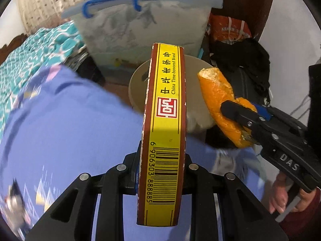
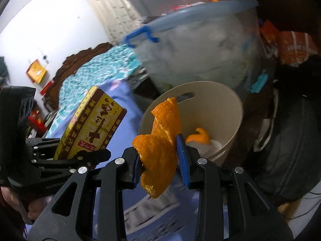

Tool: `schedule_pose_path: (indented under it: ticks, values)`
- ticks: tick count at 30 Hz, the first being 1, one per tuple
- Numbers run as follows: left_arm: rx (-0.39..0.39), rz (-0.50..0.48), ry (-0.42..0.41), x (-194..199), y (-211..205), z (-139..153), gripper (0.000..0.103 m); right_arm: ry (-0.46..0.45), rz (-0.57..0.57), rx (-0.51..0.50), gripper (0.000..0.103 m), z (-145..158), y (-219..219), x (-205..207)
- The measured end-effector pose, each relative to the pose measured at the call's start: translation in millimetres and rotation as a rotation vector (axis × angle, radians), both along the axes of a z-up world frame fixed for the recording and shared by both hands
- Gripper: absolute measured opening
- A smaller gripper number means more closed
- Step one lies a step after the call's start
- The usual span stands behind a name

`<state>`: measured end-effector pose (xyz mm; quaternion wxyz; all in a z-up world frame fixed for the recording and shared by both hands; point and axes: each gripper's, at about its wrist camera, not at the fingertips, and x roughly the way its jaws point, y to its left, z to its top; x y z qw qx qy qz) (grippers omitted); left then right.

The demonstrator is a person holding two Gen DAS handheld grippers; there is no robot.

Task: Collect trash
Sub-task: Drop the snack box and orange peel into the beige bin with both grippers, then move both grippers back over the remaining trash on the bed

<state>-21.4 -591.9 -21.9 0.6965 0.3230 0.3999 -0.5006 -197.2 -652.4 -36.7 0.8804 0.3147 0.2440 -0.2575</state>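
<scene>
My left gripper [image 1: 162, 172] is shut on a flat yellow and brown box [image 1: 166, 100], gripped on its broad faces and standing on edge above the beige waste bin [image 1: 138, 84]. In the right wrist view the box [image 2: 94, 120] and left gripper [image 2: 80, 156] sit at the left. My right gripper [image 2: 159, 160] is shut on a curled orange peel [image 2: 160, 146] between its blue pads, just in front of the bin [image 2: 230, 108]. Another bit of peel [image 2: 198, 135] and white paper lie inside the bin. From the left wrist view the right gripper [image 1: 236, 116] holds the peel [image 1: 216, 92] beside the box.
A translucent storage tub [image 1: 140, 30] with a blue-clipped lid stands behind the bin, wrappers on top. A bed with purple and teal covers [image 1: 60, 120] fills the left. Black bags [image 2: 291, 150] crowd the bin's right. A hand [image 1: 278, 196] grips the right gripper's handle.
</scene>
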Motion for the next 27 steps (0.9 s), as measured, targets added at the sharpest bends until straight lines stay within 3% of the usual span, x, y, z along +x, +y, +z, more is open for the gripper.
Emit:
schedule_pose_path:
  ticks: [2, 3, 4, 5, 11, 17, 27]
  values:
    - [0.009, -0.012, 0.001, 2.8, -22.7, -6.6, 0.023, 0.011, -0.013, 0.023, 0.053, -4.4, -19.2, 4.5]
    - [0.011, -0.017, -0.001, 4.2, -34.3, -10.5, 0.029, 0.011, -0.028, 0.031, 0.055, -6.9, -24.6, 4.6]
    - [0.013, -0.017, -0.013, 5.5, -43.7, -13.7, 0.046, 0.011, -0.055, 0.037, 0.056, -9.3, -32.2, 5.0]
    - [0.01, -0.011, -0.032, 7.1, -48.5, -15.6, 0.052, 0.011, -0.066, 0.042, 0.056, -11.1, -36.9, 4.8]
    - [-0.012, 0.032, -0.075, 18.0, -38.8, -13.9, 0.053, -0.038, -0.103, 0.035, 0.056, -9.0, -30.9, -6.1]
    - [-0.055, 0.112, -0.147, 22.0, 25.6, 6.4, 0.054, -0.079, -0.062, 0.044, 0.056, -2.6, 1.2, -3.7]
    - [-0.091, 0.314, -0.226, 41.7, 182.7, 36.1, 0.058, -0.087, 0.102, 0.045, 0.057, 8.2, 87.5, 35.1]
